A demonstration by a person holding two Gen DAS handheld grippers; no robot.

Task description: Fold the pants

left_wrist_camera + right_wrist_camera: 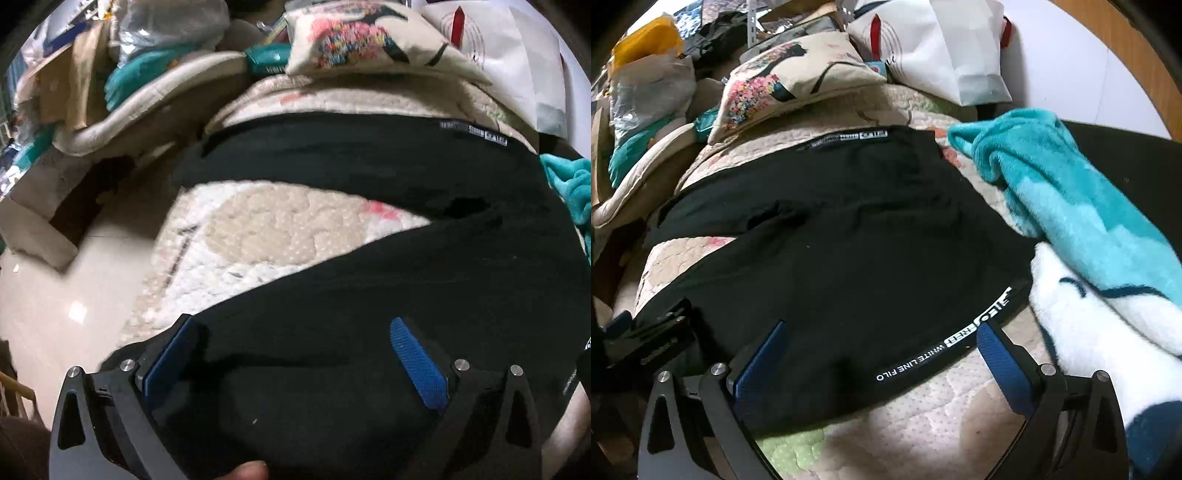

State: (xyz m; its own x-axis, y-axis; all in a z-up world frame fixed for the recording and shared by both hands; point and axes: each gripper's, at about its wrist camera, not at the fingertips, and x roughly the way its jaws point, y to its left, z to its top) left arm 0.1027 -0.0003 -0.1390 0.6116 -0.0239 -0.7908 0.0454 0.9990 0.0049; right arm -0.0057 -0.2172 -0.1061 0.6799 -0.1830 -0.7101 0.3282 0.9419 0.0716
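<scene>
Black pants (pixel 369 280) lie spread on a cream quilted bed cover (pixel 258 229), legs apart in a V. A white lettered stripe runs along the near leg (pixel 945 347) and another along the far leg (pixel 849 139). My left gripper (pixel 295 362) is open, its blue pads (pixel 417 362) hovering just over the near leg. My right gripper (pixel 882 362) is open over the near edge of the pants (pixel 849 240). The left gripper shows at the left edge of the right wrist view (pixel 646 332).
A teal and white fleece blanket (pixel 1071 221) lies bunched at the pants' right side. A floral pillow (pixel 783 74) and a white bag (pixel 942 48) sit at the head of the bed. Cluttered bags (pixel 147 37) and the tile floor (pixel 55 302) lie left.
</scene>
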